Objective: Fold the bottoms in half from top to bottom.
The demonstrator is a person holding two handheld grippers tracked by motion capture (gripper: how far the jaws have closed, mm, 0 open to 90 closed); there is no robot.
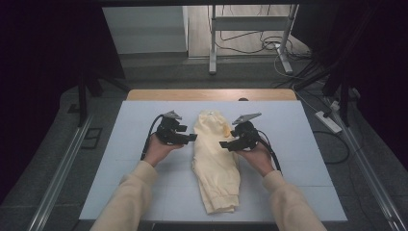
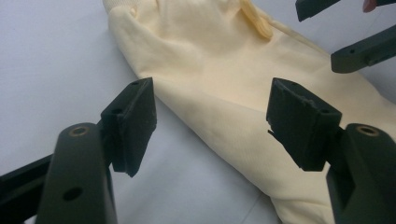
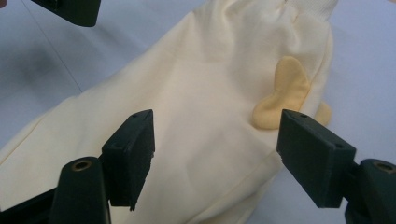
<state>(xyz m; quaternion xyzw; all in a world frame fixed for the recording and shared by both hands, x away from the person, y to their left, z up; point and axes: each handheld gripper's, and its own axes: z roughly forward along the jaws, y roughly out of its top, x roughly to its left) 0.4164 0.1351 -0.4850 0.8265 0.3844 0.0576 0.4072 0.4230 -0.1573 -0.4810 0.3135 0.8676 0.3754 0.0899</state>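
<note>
A pale yellow folded garment (image 1: 216,159) lies lengthwise in the middle of the white table cover (image 1: 120,183). A darker yellow cord end (image 3: 282,93) rests on its upper part. My left gripper (image 1: 191,138) hovers just left of the garment's upper half and my right gripper (image 1: 224,144) just right of it, tips facing each other. In the left gripper view the left gripper (image 2: 217,123) stands open over the garment's (image 2: 210,60) edge, gripping nothing. The right gripper (image 3: 222,154) is open above the cloth (image 3: 196,93) near the cord end, pads apart from it.
A wooden table edge (image 1: 211,94) shows beyond the white cover. On the floor behind stand a metal frame (image 1: 250,43), loose cables (image 1: 269,45) and a power strip (image 1: 328,121). Rails run along both sides of the table.
</note>
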